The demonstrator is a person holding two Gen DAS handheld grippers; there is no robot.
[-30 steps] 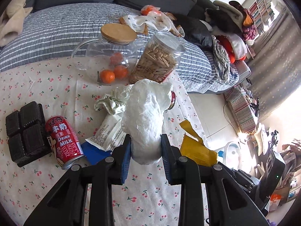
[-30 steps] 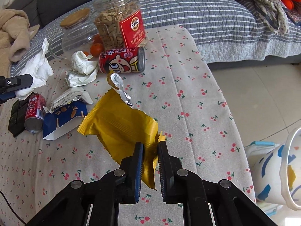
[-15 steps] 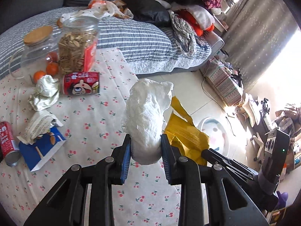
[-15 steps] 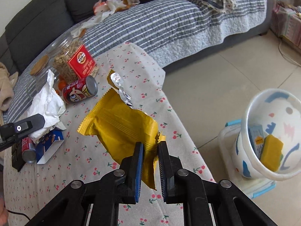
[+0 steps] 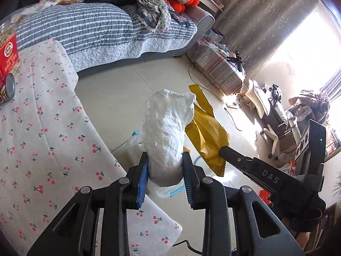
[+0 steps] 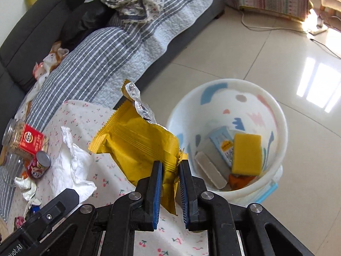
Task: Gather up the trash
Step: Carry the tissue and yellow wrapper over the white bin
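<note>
The left tongs (image 5: 164, 177) are clenched on a crumpled white tissue wad (image 5: 166, 132), its wrinkled, puffy body rising well above the blue pads and held in the air past the edge of the table (image 5: 42, 140). The right tongs (image 6: 170, 185) grip a torn-open yellow snack wrapper (image 6: 136, 145) by its lower corner; the wrapper has serrated end seams, fine ridges along its top, and a silver foil lining (image 6: 138, 104) curling out of the ripped mouth. From the left wrist view the same wrapper (image 5: 207, 134) hangs just beside the tissue wad, partly behind it.

Below and to the right of the wrapper, a white bin (image 6: 275, 115) with pastel blue, pink and grey shapes stands on the glossy tiled floor (image 6: 277, 49). Inside it lie a yellow sponge-like block (image 6: 247, 153), a light blue packet (image 6: 221, 140) and a grey bar (image 6: 211, 170), with something orange at the bottom. The wrapper's edge overlaps the bin's near rim in the right wrist view; whether it is actually above the opening cannot be told.

On the cherry-print tablecloth remain a red drink can (image 6: 39, 166) lying on its side, a clear jar of nuts with a red label (image 6: 23, 138), and more crumpled paper (image 6: 27, 187). A sofa covered with a grey striped quilt (image 6: 110, 51) carries heaped clothes behind the table.
</note>
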